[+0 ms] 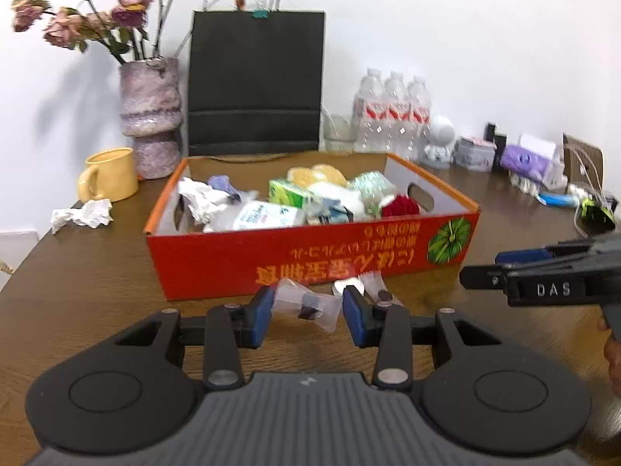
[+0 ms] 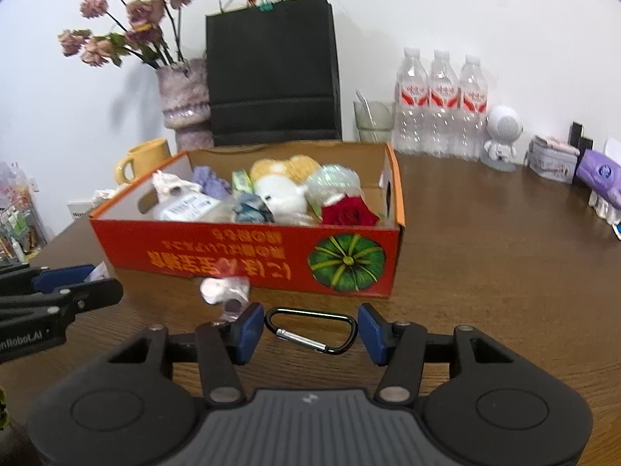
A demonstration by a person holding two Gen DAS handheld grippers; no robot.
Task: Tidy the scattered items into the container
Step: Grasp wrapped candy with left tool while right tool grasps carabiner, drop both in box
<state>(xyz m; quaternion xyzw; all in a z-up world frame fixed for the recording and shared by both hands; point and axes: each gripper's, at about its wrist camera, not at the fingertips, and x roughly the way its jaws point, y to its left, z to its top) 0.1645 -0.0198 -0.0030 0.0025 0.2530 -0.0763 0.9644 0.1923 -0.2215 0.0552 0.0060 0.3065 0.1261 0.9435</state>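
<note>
right wrist: carabiner (image 2: 310,329) between right hand-held gripper (image 2: 310,330) pads.

The right gripper (image 2: 308,328) is gripping a black carabiner (image 2: 310,328) crosswise, its blue pads (image 2: 248,330) pressing on both ends, above the wooden counter (image 2: 485,272). Just ahead, a small clear packet (image 2: 225,291) is lying beside the red cardboard box (image 2: 248,256), which is brimming with crumpled items. The left gripper (image 2: 58,295) is reaching in from the left edge.
</note>
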